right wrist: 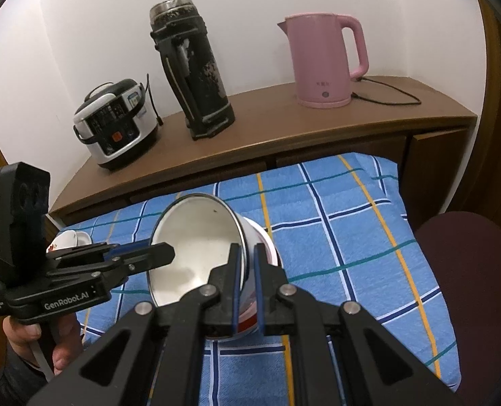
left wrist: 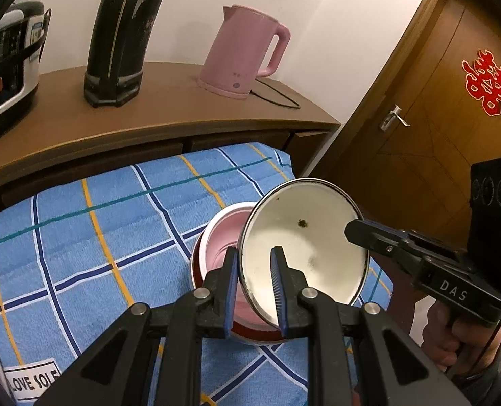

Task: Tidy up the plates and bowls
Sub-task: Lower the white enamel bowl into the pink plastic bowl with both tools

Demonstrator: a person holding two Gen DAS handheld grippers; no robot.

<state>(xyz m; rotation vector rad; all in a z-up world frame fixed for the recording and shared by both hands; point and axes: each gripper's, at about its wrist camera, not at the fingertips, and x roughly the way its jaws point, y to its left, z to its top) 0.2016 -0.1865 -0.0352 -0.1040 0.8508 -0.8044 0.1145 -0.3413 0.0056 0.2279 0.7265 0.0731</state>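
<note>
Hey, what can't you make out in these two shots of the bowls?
- Left wrist view: the pink-lined bowl is mostly hidden behind the tilted white bowl and the left gripper.
- Right wrist view: a flowered dish is half covered by the left gripper's body.
- Both views: the kettle logo is too small to read.

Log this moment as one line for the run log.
left gripper: shut on white bowl rim | right gripper: shut on opposite rim | bowl: tilted over pink bowl | surface: checked cloth
</note>
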